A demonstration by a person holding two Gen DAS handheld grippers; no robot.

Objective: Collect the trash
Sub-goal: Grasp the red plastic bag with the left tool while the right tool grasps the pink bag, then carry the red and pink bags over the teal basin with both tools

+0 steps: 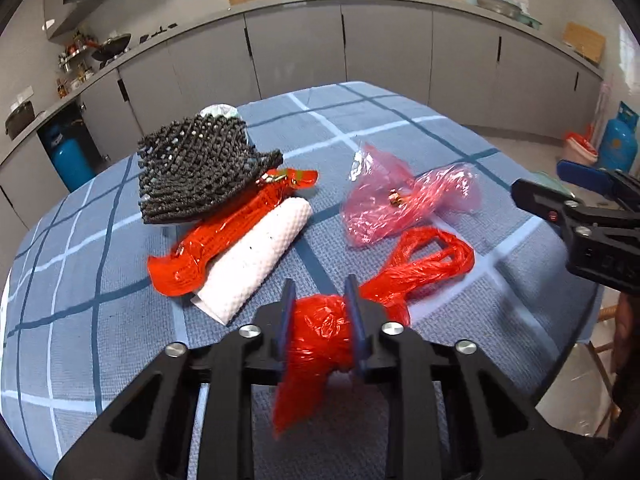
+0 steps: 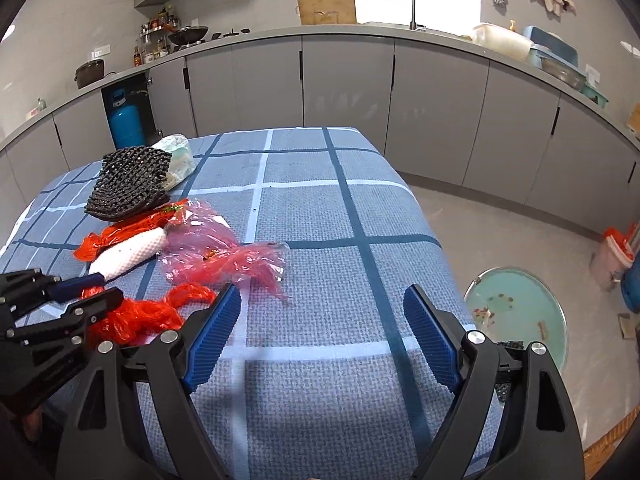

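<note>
My left gripper (image 1: 320,292) is shut on a crumpled red plastic bag (image 1: 320,336) just above the checked blue tablecloth (image 1: 120,320); the bag's handles (image 1: 424,264) trail to the right. It also shows in the right wrist view (image 2: 136,316). My right gripper (image 2: 322,300) is open and empty over the cloth. On the table lie a pink clear bag (image 1: 404,200) (image 2: 224,252), a white foam sleeve (image 1: 260,260) (image 2: 128,254), a red wrapper (image 1: 224,236) (image 2: 120,232) and a black foam net (image 1: 196,168) (image 2: 128,184).
A pale wrapped packet (image 2: 180,156) sits behind the black net. A round teal bin (image 2: 520,312) with scraps inside stands on the floor right of the table. Grey cabinets (image 2: 348,80) and a blue gas cylinder (image 2: 126,124) are behind. The right gripper shows at the right edge in the left wrist view (image 1: 560,188).
</note>
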